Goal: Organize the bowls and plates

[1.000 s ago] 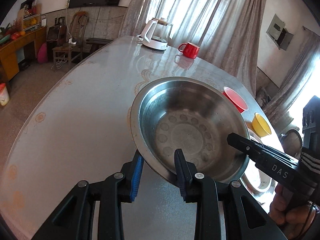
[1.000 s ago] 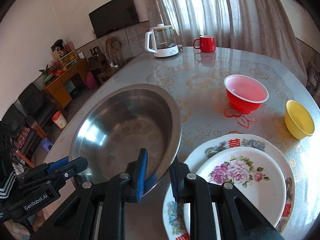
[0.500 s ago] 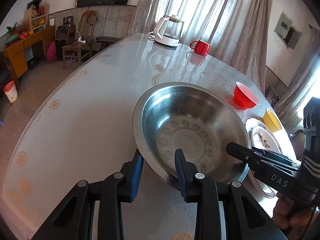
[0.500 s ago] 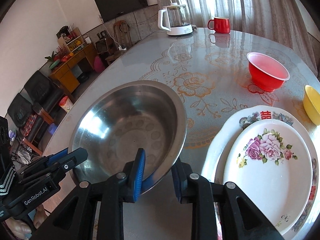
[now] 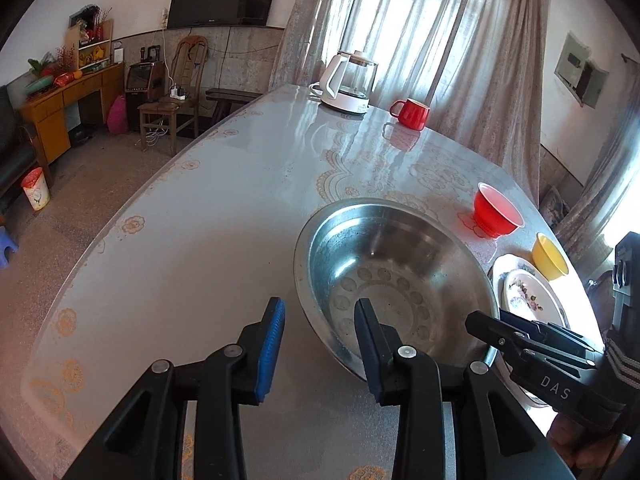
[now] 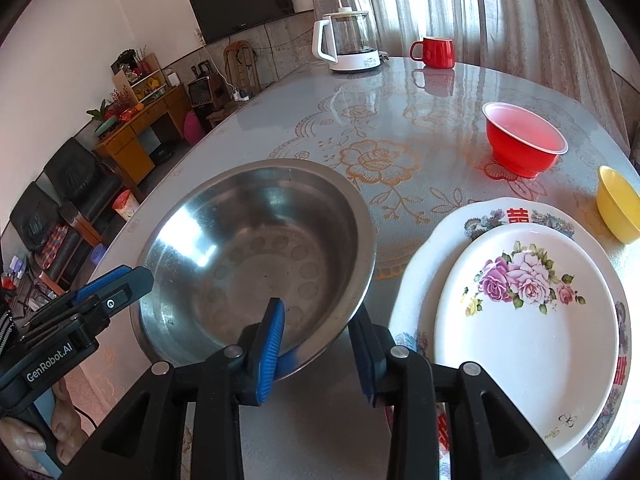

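Observation:
A large steel bowl (image 5: pixel 396 280) rests on the grey table; it also shows in the right wrist view (image 6: pixel 256 256). My left gripper (image 5: pixel 320 328) is open, its jaws straddling the bowl's near-left rim without pinching it. My right gripper (image 6: pixel 318 330) is open, its jaws either side of the bowl's near-right rim. A small flowered plate (image 6: pixel 532 320) lies on a larger plate (image 6: pixel 488 216) right of the bowl. A red bowl (image 6: pixel 524 140) and a yellow bowl (image 6: pixel 618 204) stand behind the plates.
A white kettle (image 6: pixel 348 40) and a red mug (image 6: pixel 434 52) stand at the table's far end. The table edge (image 5: pixel 120 216) curves along the left, with floor, chairs and a sideboard beyond.
The steel bowl has come down onto the table beside the plates. Both grippers have opened and let go of its rim.

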Available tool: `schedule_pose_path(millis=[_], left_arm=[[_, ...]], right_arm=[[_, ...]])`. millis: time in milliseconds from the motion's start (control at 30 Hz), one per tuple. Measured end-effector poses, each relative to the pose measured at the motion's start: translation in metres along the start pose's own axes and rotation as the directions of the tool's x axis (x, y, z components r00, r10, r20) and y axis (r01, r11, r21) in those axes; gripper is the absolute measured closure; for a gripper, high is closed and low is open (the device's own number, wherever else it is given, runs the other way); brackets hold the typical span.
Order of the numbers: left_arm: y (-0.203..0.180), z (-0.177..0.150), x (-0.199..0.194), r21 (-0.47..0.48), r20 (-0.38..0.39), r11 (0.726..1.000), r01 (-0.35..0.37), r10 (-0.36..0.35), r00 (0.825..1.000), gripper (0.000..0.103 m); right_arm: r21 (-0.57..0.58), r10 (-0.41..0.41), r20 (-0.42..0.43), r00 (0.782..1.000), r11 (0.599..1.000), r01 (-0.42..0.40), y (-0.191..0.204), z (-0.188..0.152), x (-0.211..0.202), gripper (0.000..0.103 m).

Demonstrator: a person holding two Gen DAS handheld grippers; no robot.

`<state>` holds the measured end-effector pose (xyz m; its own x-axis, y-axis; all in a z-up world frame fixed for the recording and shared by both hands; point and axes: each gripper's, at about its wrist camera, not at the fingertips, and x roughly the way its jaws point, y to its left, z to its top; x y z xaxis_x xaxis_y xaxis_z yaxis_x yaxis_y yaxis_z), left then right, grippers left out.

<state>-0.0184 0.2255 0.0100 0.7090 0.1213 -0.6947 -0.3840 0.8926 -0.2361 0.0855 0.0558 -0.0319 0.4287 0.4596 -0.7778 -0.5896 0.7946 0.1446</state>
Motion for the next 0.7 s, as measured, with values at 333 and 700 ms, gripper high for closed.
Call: schedule_pose_path(millis=[333,700], left_arm=[[-0.034,0.017,-0.008,0.059,0.043,0.997,0.046,-0.048,0.998,0.064],[-0.131,0.028,0.013,0.244,-0.036,0.953,0.181,-0.177,0.984,0.061]], right_arm=[[0.061,-0.013,0.064,0.998,0.998,0.010,-0.020,0.002,-0.023,0.070],[0.210,-0.090,0.126,0.988,0.976,0.062,-0.084,0.002,-0.054,0.070]])
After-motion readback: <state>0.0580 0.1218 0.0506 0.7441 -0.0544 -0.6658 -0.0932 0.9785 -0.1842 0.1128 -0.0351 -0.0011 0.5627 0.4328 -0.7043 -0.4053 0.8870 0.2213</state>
